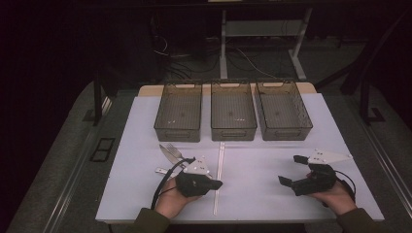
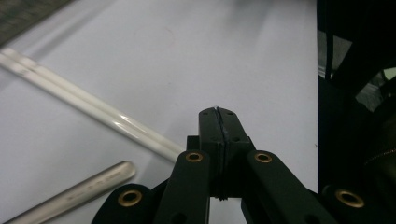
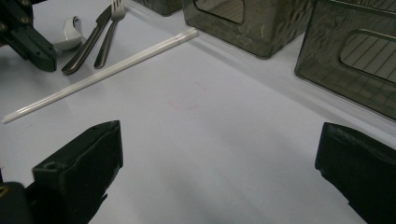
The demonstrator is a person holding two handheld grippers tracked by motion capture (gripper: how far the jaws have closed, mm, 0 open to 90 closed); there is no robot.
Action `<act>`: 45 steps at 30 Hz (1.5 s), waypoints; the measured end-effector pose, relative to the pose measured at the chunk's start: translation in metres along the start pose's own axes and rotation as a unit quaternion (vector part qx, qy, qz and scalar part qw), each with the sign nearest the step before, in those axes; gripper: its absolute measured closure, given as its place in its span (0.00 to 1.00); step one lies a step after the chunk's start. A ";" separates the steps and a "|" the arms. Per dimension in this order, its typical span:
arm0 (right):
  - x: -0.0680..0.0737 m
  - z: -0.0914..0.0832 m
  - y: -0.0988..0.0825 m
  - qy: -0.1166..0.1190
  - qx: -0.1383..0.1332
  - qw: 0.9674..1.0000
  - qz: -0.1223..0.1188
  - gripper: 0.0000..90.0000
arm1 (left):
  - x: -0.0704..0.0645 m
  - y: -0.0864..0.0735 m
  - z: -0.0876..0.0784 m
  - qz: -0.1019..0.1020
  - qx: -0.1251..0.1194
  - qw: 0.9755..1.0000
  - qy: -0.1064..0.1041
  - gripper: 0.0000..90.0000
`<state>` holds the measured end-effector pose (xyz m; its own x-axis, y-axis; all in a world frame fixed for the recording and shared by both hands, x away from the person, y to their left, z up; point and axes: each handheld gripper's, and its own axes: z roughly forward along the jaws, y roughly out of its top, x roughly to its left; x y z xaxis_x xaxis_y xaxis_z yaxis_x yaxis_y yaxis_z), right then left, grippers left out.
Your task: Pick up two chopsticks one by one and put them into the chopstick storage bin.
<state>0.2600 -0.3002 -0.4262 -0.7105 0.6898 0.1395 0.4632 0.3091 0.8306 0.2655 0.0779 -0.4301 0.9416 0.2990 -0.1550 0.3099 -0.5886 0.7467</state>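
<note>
My left gripper (image 1: 217, 184) lies low over the white tabletop (image 1: 257, 194), jaws pressed together with nothing between them (image 2: 218, 112). Just to its left lie a knife (image 1: 167, 154), a fork (image 1: 175, 150) and a pale spoon (image 1: 160, 171). A pair of white chopsticks (image 1: 219, 170) runs front to back beside its tip. In the left gripper view the chopsticks (image 2: 93, 109) and a metal cutlery handle (image 2: 74, 193) lie left of the jaws. My right gripper (image 1: 291, 170) rests at the right, wide open and empty (image 3: 219, 154). It faces the chopsticks (image 3: 107, 70), knife (image 3: 86, 46) and fork (image 3: 109, 37).
Three dark see-through bins stand in a row at the back: left (image 1: 177, 133), middle (image 1: 233, 133), right (image 1: 286, 132). All look empty. Bare white surface lies between the two grippers. The table's front edge is close to both hands.
</note>
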 end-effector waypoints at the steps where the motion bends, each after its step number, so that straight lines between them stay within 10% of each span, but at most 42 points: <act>1: 0.000 0.000 0.000 0.000 0.000 1.000 0.000 0.01 | 0.000 0.000 0.000 0.000 0.000 1.000 0.000 0.99; 15: 0.000 0.000 0.000 0.000 -0.001 1.000 0.004 0.01 | -0.009 -0.003 0.021 0.023 0.063 0.998 -0.008 0.99; 45: -0.002 -0.002 0.000 0.000 -0.003 1.000 0.012 0.01 | -0.007 -0.011 0.005 0.006 0.083 0.996 -0.010 0.99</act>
<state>0.2602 -0.3028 -0.4255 -0.6988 0.6972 0.1602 0.4775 0.2878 0.8302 0.2562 0.0782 -0.4401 0.9474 0.2775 -0.1598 0.3142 -0.7092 0.6312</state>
